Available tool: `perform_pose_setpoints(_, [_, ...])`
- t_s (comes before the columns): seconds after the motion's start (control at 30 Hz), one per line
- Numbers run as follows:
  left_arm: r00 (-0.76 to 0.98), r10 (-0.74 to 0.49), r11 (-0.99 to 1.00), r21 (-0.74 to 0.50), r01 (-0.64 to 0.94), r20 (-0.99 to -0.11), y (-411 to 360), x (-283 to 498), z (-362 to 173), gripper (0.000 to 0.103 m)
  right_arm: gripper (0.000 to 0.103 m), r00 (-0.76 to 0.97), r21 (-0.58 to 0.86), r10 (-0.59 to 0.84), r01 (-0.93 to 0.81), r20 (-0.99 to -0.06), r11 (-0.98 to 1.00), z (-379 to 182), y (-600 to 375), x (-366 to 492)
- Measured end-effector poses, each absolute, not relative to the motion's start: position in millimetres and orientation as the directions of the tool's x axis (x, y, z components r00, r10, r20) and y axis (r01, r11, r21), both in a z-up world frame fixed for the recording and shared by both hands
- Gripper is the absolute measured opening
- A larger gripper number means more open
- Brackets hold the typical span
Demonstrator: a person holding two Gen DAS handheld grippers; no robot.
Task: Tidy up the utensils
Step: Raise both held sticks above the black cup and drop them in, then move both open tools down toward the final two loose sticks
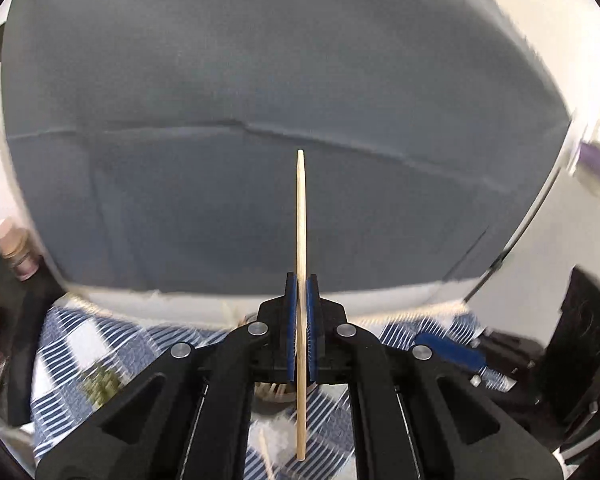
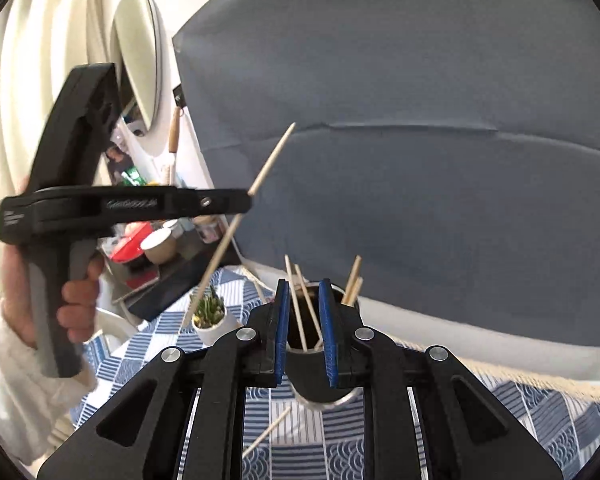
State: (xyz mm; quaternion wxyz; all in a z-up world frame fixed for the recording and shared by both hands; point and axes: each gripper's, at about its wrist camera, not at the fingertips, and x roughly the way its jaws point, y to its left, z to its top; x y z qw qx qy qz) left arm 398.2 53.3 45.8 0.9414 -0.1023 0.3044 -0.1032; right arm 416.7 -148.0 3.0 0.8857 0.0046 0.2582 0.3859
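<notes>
A home: oval mirror (image 2: pixel 138 54) on the wall; cluttered shelf (image 2: pixel 160 252); patterned tablecloth (image 2: pixel 540 412).

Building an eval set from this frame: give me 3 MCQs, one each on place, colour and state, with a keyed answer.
1. Where is the small potted plant?
A. On the blue patterned cloth, left of the cup
B. Inside the cup
C. On the grey backdrop

2. What colour are the pads on the right gripper's fingers?
A. Red
B. Blue
C. White

3. What is the left gripper doing?
A. Open and empty
B. Shut on a spoon
C. Shut on a wooden stick

Answers:
1. A, the plant pot stands on the cloth beside the cup in the right wrist view.
2. B, both pads show blue against the black fingers.
3. C, the stick runs between the closed pads, and the right wrist view shows it lifted off the cloth.
</notes>
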Motion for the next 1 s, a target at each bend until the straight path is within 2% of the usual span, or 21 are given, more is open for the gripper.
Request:
perform_pose_setpoints(0.2, [0.840, -0.327, 0.929, -0.312, 0.201, -0.434, 65, 420, 31, 0.005, 0.014, 0.538, 0.228, 0.705, -0.697, -0.462, 0.680, -13, -134, 441])
perform_pose_setpoints(0.43, [0.833, -0.418, 0.881, -0.386, 0.273, -0.363, 73, 449, -11, 0.005, 0.015, 0.493, 0.243, 0.691, -0.693, -0.528, 0.679, -42, -120, 459])
perform_pose_setpoints(0.83, [0.812, -0.479, 0.869, -0.312, 0.384, -0.335, 60, 430, -54, 0.005, 0.016, 0.510, 0.215, 0.633, -0.655, -0.583, 0.725, -57, -121, 463])
perform_pose_setpoints(0.87, [0.812, -0.476, 0.870, -0.314, 0.380, -0.336, 60, 428, -55, 0.009, 0.016, 0.512, 0.214, 0.630, -0.652, -0.584, 0.728, -57, -120, 462])
perform_pose_setpoints(0.9, [0.814, -0.474, 0.871, -0.317, 0.376, -0.335, 62, 424, -56, 0.022, 0.016, 0.517, 0.211, 0.623, -0.645, -0.586, 0.734, -58, -122, 460])
perform_pose_setpoints(0.93, [0.820, -0.466, 0.874, -0.320, 0.366, -0.334, 64, 420, -56, 0.030, 0.023, 0.521, 0.209, 0.618, -0.640, -0.589, 0.739, -58, -123, 459])
perform_pose_setpoints(0.97, [0.824, -0.457, 0.877, -0.322, 0.356, -0.335, 65, 418, -57, 0.045, 0.037, 0.525, 0.205, 0.610, -0.634, -0.593, 0.746, -57, -123, 457])
perform_pose_setpoints(1.0, [0.831, -0.443, 0.882, -0.327, 0.339, -0.336, 67, 413, -57, 0.055, 0.043, 0.534, 0.200, 0.602, -0.627, -0.594, 0.753, -56, -122, 453])
